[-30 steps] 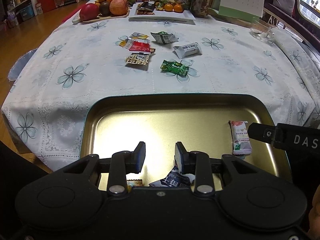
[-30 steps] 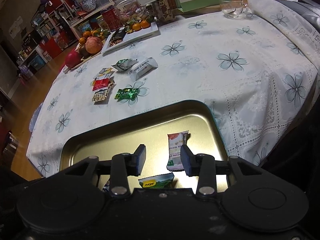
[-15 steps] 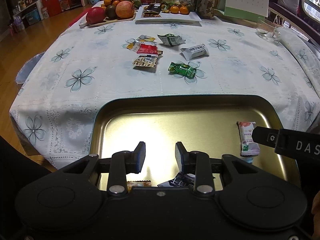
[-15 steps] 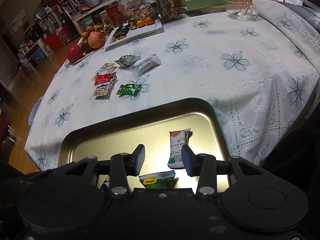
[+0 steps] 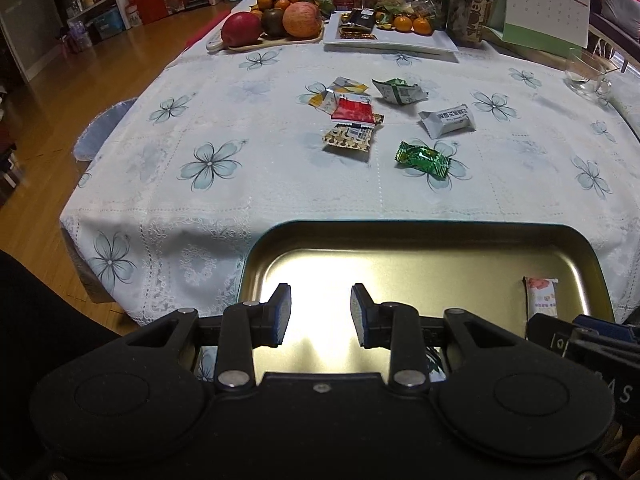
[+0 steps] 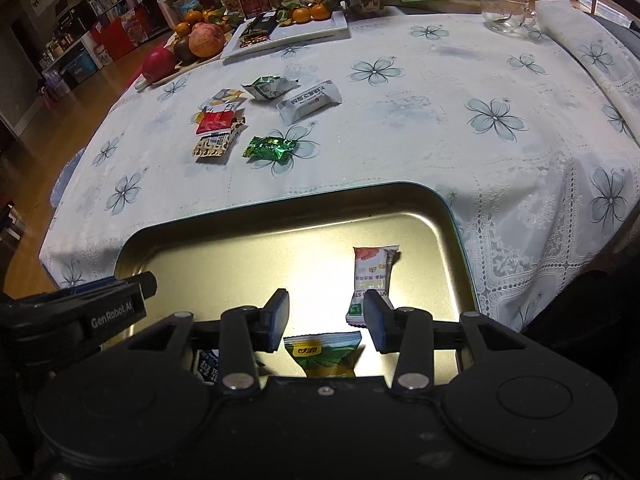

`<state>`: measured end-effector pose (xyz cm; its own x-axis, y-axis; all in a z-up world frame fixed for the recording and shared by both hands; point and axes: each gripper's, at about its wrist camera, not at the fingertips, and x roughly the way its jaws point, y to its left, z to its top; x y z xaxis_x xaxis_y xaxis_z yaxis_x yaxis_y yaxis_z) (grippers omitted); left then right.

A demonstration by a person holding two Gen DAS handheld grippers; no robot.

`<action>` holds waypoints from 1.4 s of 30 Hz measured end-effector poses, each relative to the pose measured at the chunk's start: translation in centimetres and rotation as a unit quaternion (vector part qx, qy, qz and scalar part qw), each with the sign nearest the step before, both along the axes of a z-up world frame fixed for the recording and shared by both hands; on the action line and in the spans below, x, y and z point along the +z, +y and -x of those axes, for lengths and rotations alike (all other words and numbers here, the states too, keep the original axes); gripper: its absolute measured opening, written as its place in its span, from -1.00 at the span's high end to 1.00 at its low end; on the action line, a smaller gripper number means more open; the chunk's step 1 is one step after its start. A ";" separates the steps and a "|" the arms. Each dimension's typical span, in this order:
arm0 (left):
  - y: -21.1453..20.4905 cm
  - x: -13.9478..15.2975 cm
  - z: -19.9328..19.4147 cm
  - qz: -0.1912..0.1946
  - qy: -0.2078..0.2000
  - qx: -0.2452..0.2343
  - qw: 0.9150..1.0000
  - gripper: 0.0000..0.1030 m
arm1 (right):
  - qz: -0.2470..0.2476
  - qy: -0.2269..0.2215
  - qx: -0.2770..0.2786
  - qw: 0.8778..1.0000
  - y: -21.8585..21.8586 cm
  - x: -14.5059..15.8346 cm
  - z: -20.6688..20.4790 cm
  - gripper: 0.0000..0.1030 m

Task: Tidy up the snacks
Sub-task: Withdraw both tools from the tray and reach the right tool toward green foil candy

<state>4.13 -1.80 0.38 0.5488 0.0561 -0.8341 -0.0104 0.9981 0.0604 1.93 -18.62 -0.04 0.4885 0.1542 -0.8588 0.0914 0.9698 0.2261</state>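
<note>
While both grippers hang over the gold metal tray (image 5: 440, 240) at the near edge of the table (image 5: 280, 184), neither one grips anything. The left gripper (image 5: 321, 312) has its jaws parted with only bare tray floor showing between the pads. The right gripper (image 6: 326, 316) also stands parted; a green and yellow snack packet (image 6: 326, 354) lies on the tray floor below the gap, not pinched, and its pads touch nothing.

Inside the tray, a long white wrapper with a pink top (image 6: 370, 280) lies near the right wall, its lower end just behind the right gripper's right finger. A dark blue and white packet (image 6: 206, 364) shows partly under the right gripper's left finger, near the tray's front edge.

On the floral tablecloth, towards the middle of the table, six loose snacks remain outside the tray. A shiny green candy (image 5: 423, 159) lies nearest the tray. A brown patterned packet (image 5: 349, 139) sits to its left, touching a red packet (image 5: 354, 110) behind it. A yellow and silver wrapper (image 5: 338, 91) lies just beyond the red one. A white bar-shaped packet (image 5: 450, 118) and a green and white crumpled packet (image 5: 398, 91) lie further right.

At the far edge stand a board with fruit (image 5: 276, 22), a white plate (image 5: 392, 38), a desk calendar (image 5: 540, 8) and a glass cup (image 5: 588, 74).
</note>
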 end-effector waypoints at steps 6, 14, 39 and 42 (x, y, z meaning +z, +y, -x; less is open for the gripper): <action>0.1 1.4 -2.1 0.002 0.004 -0.008 1.000 0.19 | 0.008 0.005 0.022 1.000 0.3 0.8 -1.8 0.11; 0.9 3.2 -6.8 0.011 0.006 -0.008 1.000 0.18 | 0.016 -0.006 0.044 0.999 0.3 2.6 -6.3 0.05; 2.3 0.4 -24.0 0.055 0.097 0.022 0.993 0.19 | 0.012 0.024 0.145 0.989 3.1 -0.3 -22.9 0.01; 2.4 -0.1 -24.6 0.069 0.114 0.026 0.991 0.19 | 0.016 0.028 0.169 0.985 4.0 -1.6 -22.8 0.01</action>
<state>28.78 0.63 0.24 0.3455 -0.0432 -0.9374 -0.0630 0.9956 -0.0692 24.76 -14.64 -1.60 0.3658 0.2720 -0.8901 -0.2259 0.9537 0.1986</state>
